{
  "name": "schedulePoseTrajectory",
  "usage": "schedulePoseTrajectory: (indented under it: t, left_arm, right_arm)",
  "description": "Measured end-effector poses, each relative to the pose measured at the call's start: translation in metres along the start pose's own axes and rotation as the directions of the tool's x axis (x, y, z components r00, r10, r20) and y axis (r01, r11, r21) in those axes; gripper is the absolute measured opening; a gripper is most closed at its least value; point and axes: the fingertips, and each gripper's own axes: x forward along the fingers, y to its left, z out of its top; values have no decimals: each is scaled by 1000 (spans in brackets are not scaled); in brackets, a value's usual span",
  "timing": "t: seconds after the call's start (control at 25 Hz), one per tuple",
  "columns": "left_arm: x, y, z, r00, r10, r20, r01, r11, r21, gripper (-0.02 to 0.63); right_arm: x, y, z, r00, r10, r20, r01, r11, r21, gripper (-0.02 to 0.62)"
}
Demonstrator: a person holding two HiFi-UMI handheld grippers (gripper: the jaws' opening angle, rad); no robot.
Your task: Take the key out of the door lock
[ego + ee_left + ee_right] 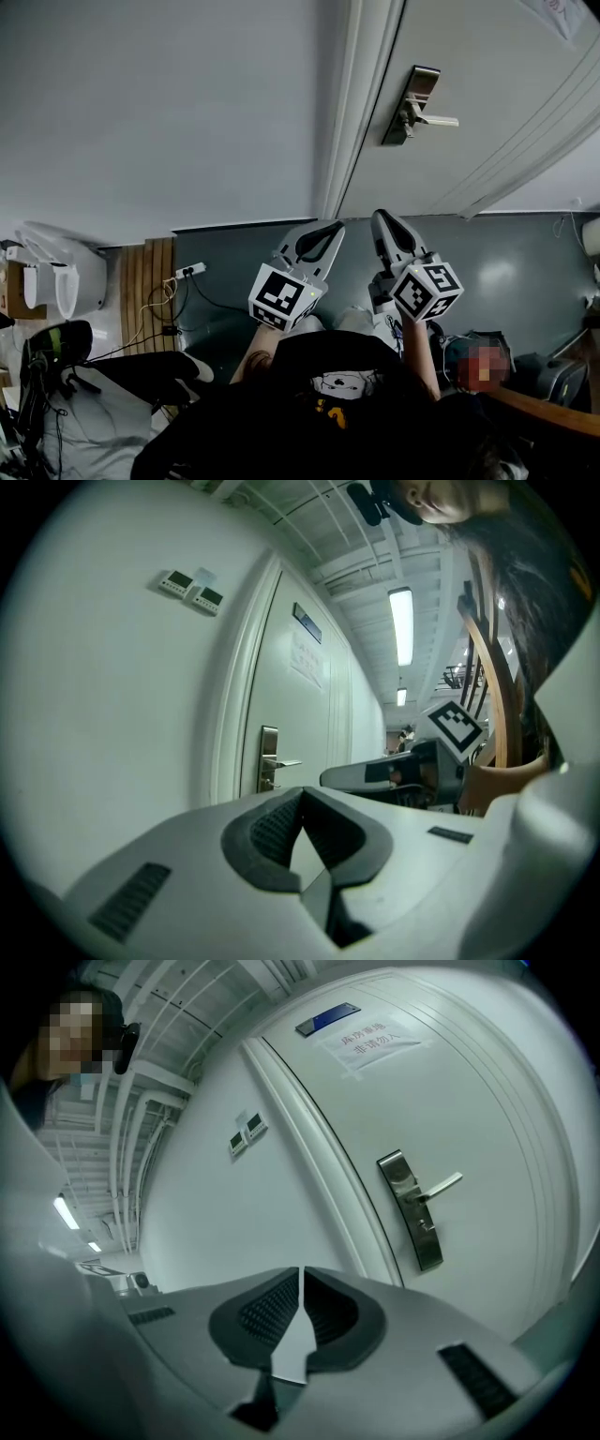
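Observation:
The white door [487, 84] carries a metal lock plate [411, 105] with a lever handle [437, 120]. A small stub that may be the key [422, 1223] sticks out of the plate just below the handle; it is too small to be sure. My left gripper [330, 228] and right gripper [382, 217] are side by side, well short of the door, and both point toward it. The jaws of both are shut with nothing between them. In the left gripper view the left gripper [302, 791] has the lock plate [268, 758] far ahead. The right gripper [301, 1269] sits below and left of the lock plate [411, 1206].
A white door frame [352, 112] separates the door from a plain wall with two small wall controllers [192, 588]. A power strip [189, 271] with cables lies on the floor at left, beside a white appliance [56, 277]. A paper notice [370, 1037] is on the door.

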Motion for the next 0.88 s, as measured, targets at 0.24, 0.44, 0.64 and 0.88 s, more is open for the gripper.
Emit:
schedulePoseTrajectory:
  t: [0.24,0.44,0.64,0.88]
  left_arm:
    - [21,9,-4,1000,10,-11,-10,1000,-10,5]
    - [58,10,-2,999,39,-16,-40,999,-12,6]
    - [100,8,3,997,74,-13,-74,997,-16,5]
    - [143,4,3,993,115,-40,-116,993,-13,6]
  right_arm:
    - [9,-24,6,1000,-13,2,13,1000,25,8]
    - [17,-64,17,1000,5,-11,-4,998,55,8]
    - [25,-106,32,999,26,-32,-24,997,72,8]
    - [30,-148,47,997,60,-50,-55,994,98,8]
